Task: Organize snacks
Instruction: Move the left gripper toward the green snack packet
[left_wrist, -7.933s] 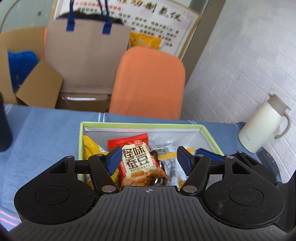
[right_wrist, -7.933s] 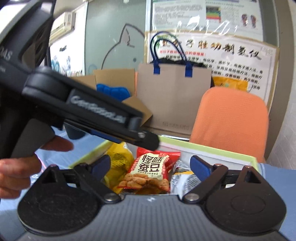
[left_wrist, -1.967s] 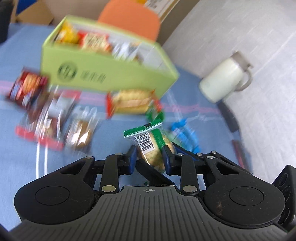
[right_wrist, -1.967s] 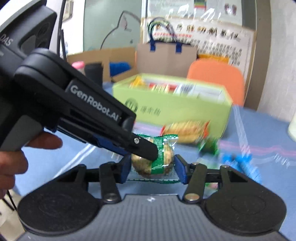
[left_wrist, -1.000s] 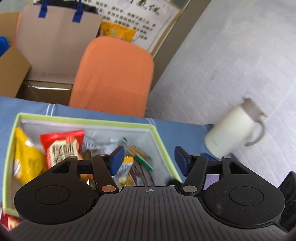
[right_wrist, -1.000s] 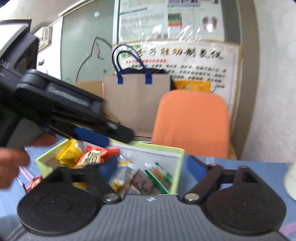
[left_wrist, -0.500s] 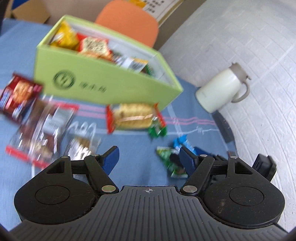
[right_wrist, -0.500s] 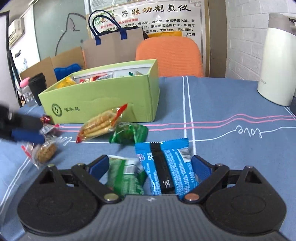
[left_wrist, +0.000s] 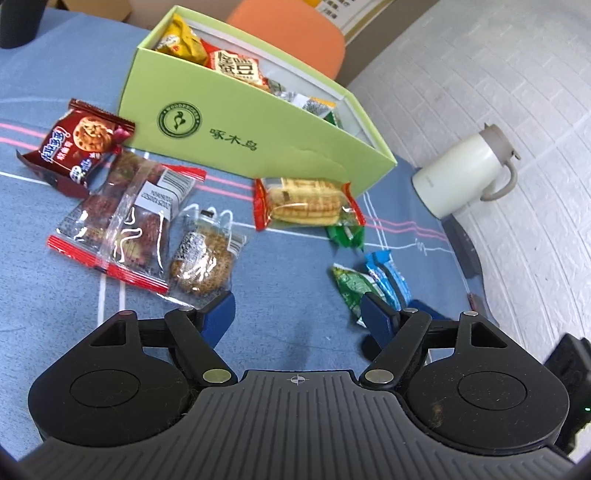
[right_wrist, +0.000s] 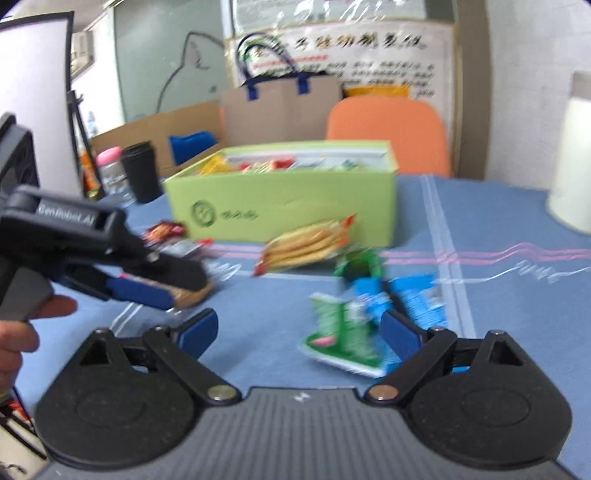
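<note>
A light green box (left_wrist: 258, 122) holds several snack packets. On the blue cloth in front lie a round cookie packet (left_wrist: 203, 258), a cracker packet (left_wrist: 306, 203), a green packet (left_wrist: 351, 288) and a blue packet (left_wrist: 388, 280). My left gripper (left_wrist: 297, 312) hovers low over bare cloth, its jaws opening with nothing between them; the cookie packet lies just past its left finger. My right gripper (right_wrist: 299, 332) is open, with the green packet (right_wrist: 343, 332) lying on the cloth by its right finger and no pad pressing it. The left gripper (right_wrist: 162, 282) shows over the cookie packet (right_wrist: 192, 293).
A chocolate cookie packet (left_wrist: 85, 140), a red-edged clear packet (left_wrist: 125, 221) and a small green packet (left_wrist: 345, 236) lie on the cloth. A white jug (left_wrist: 461, 177) stands at the right, a black cup (right_wrist: 138, 170) at the left. An orange chair (right_wrist: 388, 129) stands behind the box.
Both grippers have come away from above the box and down to the loose packets in front of it. The left jaws stand wider. The right gripper has drawn back from the green and blue packets.
</note>
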